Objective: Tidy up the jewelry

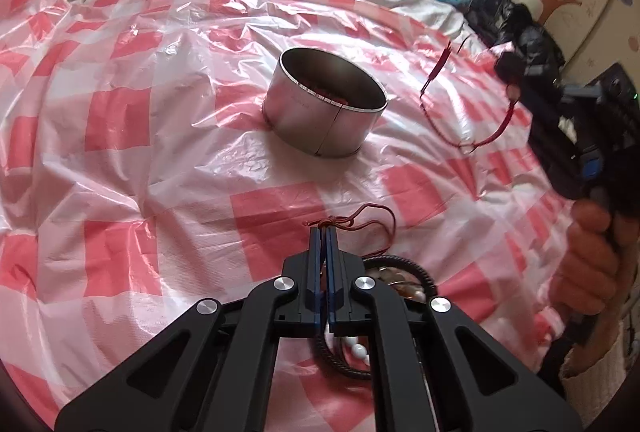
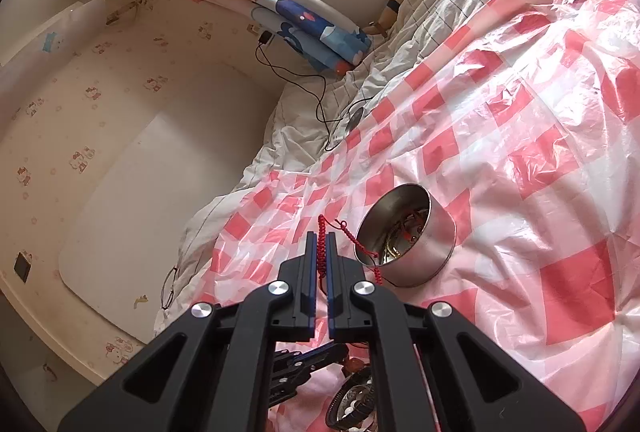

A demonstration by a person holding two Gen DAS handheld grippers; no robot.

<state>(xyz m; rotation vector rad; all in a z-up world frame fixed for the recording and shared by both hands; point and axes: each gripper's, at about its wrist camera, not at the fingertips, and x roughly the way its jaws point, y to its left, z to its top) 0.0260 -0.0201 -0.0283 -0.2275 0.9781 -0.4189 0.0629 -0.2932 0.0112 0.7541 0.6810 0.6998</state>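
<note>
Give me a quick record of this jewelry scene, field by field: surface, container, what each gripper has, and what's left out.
surface: red-and-white checked plastic sheet over a bed
container: round metal tin, open, jewelry inside
left gripper: jaws shut on thin red cord
right gripper: jaws shut on red braided bracelet, lifted beside the tin
left out: black beaded bracelet and white beads under the left gripper

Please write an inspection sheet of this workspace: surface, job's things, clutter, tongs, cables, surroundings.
Surface: bed covered by wrinkled red-white checked plastic sheet.
Job's things: round metal tin upright, open, jewelry inside; dark ring with white beads under the left tongs.
Clutter: eyeglasses at the bed edge.
Tongs: left tongs shut on thin red cord; right tongs shut on braided red bracelet, hanging in the air.
Cables: black cable over the quilt.
Surroundings: folded blue blanket, wallpapered wall.
</note>
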